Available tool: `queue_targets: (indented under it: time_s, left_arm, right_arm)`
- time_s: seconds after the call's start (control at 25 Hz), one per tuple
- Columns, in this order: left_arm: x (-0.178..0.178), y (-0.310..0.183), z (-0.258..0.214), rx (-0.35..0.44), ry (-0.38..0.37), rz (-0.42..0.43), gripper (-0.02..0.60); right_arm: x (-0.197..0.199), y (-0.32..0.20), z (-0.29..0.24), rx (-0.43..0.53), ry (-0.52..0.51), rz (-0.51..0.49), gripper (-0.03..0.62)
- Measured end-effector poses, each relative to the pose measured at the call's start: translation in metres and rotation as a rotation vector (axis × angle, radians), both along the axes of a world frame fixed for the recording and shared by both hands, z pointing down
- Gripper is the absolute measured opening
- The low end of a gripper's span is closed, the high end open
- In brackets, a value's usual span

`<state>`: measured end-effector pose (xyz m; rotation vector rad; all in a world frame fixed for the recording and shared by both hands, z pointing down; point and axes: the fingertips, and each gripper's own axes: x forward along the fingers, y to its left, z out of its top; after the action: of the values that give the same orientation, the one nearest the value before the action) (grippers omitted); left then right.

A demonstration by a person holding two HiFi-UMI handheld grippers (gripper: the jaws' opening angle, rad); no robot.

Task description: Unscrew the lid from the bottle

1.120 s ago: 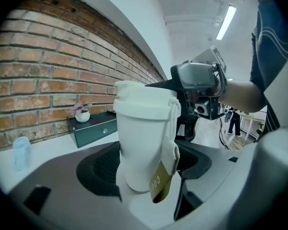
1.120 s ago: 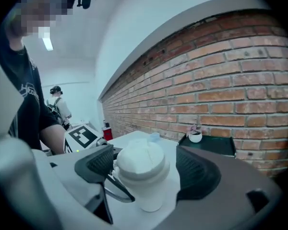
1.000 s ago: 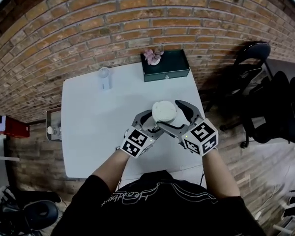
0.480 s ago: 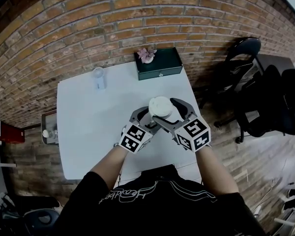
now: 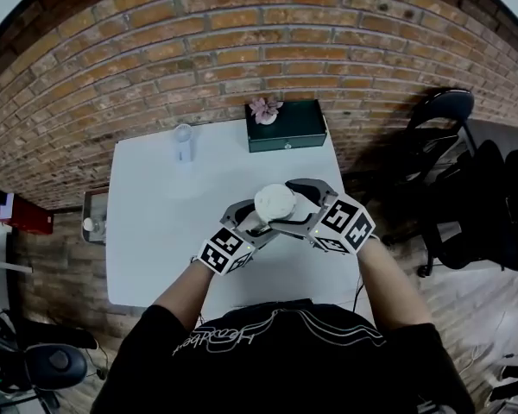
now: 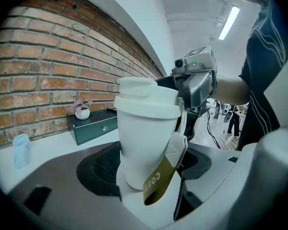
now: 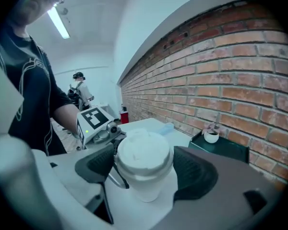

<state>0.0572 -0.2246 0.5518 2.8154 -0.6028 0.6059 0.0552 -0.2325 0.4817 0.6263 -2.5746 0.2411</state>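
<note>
A white bottle with a white lid and an olive strap is held up over the white table. My left gripper is shut on the bottle's body, with a pad on each side in the left gripper view. My right gripper comes in from the right at lid height. In the right gripper view its dark pads sit against both sides of the lid. The bottle stands roughly upright.
A dark green box with a small flower pot stands at the table's far edge by the brick wall. A clear cup is at the far left. A black chair is off to the right.
The right gripper's jaws have drawn in from a wider stance around the lid. Both grippers and the bottle shifted slightly left over the table. The left grip is unchanged.
</note>
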Motion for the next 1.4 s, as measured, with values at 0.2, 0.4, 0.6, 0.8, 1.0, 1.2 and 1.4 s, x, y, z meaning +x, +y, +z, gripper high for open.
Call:
queue_targets:
  time_s: [0.2, 0.4, 0.6, 0.8, 1.0, 1.2, 1.4]
  left_arm:
    - [0.000, 0.000, -0.001, -0.005, -0.002, -0.020, 0.345]
    - [0.000, 0.000, -0.002, -0.007, 0.011, -0.049, 0.345]
    - [-0.002, -0.001, -0.002, -0.005, 0.020, -0.055, 0.345]
    - [-0.004, -0.001, -0.001, -0.015, 0.017, -0.064, 0.345]
    - [-0.003, 0.000, -0.001, -0.013, 0.008, -0.065, 0.344]
    - [-0.002, -0.001, -0.001, -0.011, 0.011, -0.070, 0.344]
    - [-0.002, -0.002, -0.001, -0.003, 0.033, -0.081, 0.344]
  right_arm:
    - [-0.002, 0.001, 0.000, -0.019, 0.030, -0.219, 0.380]
    - [-0.003, 0.004, 0.003, -0.016, 0.101, -0.437, 0.381]
    - [-0.005, 0.004, 0.004, 0.005, 0.166, -0.625, 0.382]
    - [-0.010, 0.004, 0.004, -0.007, 0.160, -0.641, 0.385]
    - [-0.014, 0.004, -0.003, -0.003, 0.090, -0.513, 0.400]
    - [-0.012, 0.001, -0.018, -0.009, -0.026, -0.280, 0.411]
    - [-0.008, -0.005, -0.026, -0.017, -0.118, 0.012, 0.443]
